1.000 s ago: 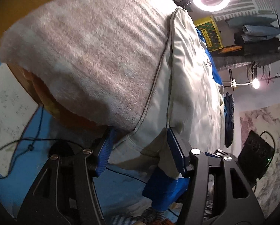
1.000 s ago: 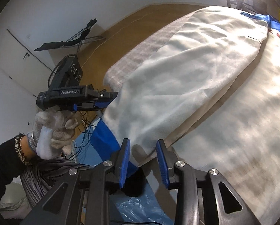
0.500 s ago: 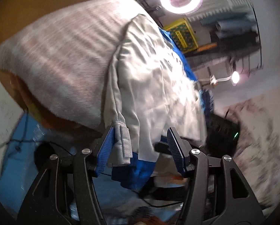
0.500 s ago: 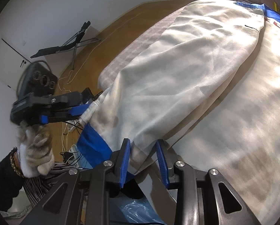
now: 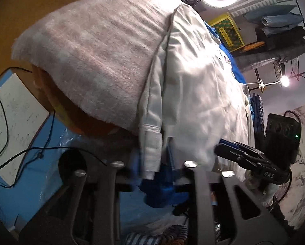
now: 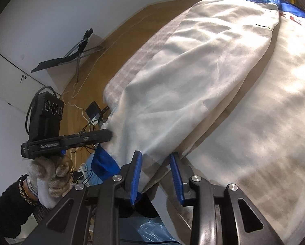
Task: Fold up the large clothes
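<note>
Across the padded table (image 6: 132, 69) lies the large white garment (image 6: 193, 81), hem end hanging off the near edge. Left gripper (image 5: 152, 163) jaws have just been closing, now clamped on hem fabric. Right gripper (image 6: 156, 175) also pinches the hem w/ fingers narrowly apart. Best: lift both evenly, keep edge taut btw grips, fold fwd.

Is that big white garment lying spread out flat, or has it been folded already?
Partly folded. One side of the white garment is doubled over onto the rest, a shadowed fold edge running along it. The left gripper and right gripper pinch its near hem.
</note>
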`<action>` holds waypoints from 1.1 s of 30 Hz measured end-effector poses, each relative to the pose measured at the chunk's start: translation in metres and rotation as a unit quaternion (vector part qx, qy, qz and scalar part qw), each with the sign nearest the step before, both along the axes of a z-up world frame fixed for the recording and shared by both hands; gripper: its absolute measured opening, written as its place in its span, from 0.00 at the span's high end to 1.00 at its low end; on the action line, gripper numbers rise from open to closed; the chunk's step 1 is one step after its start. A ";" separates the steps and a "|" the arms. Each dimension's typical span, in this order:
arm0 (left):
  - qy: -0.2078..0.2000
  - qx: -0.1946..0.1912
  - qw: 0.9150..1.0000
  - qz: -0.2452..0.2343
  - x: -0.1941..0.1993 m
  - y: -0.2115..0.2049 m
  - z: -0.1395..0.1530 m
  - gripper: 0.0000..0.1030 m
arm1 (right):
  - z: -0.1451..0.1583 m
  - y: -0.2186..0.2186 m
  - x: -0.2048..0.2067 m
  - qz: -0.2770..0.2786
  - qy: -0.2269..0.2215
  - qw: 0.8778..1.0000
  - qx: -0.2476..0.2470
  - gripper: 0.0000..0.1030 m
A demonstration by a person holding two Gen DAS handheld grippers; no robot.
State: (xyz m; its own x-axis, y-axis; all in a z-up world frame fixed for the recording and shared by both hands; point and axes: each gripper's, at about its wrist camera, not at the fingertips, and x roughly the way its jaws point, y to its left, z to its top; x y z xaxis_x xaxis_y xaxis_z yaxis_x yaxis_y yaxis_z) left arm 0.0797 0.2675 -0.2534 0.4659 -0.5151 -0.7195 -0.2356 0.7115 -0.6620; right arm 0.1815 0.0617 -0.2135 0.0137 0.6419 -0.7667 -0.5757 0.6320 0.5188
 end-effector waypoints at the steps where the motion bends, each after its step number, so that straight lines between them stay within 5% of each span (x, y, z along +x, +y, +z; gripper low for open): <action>1: -0.011 0.015 1.000 -0.008 -0.001 -0.005 0.006 0.86 | -0.001 0.001 0.000 0.001 0.000 1.000 -0.002 0.70; 9: -0.086 0.032 0.995 -0.036 -0.012 -0.027 0.053 0.91 | -0.003 -0.002 0.012 0.003 0.035 0.999 0.003 0.69; 13: -0.117 0.051 0.990 -0.067 -0.012 -0.043 0.071 0.91 | 0.020 -0.014 0.034 -0.019 0.036 0.999 0.025 0.63; 17: -0.128 0.045 0.987 -0.081 -0.009 -0.053 0.077 0.91 | 0.053 -0.010 0.063 -0.051 0.005 0.998 0.035 0.39; 21: -0.137 0.048 0.985 -0.093 -0.009 -0.061 0.084 0.92 | 0.072 0.022 0.090 -0.044 -0.003 0.999 0.030 0.39; 33: -0.144 0.043 0.983 -0.103 -0.007 -0.066 0.091 0.92 | 0.066 0.130 0.150 -0.048 -0.057 0.986 -0.149 0.40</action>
State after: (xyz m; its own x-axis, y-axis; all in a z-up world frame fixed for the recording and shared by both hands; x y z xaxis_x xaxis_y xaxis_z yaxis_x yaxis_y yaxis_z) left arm 0.0729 0.2012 -0.1628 0.5484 -0.5635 -0.6178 0.1075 0.7802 -0.6162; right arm 0.3311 0.1916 -0.1473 0.1602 0.3800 -0.9110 -0.5493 0.8012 0.2376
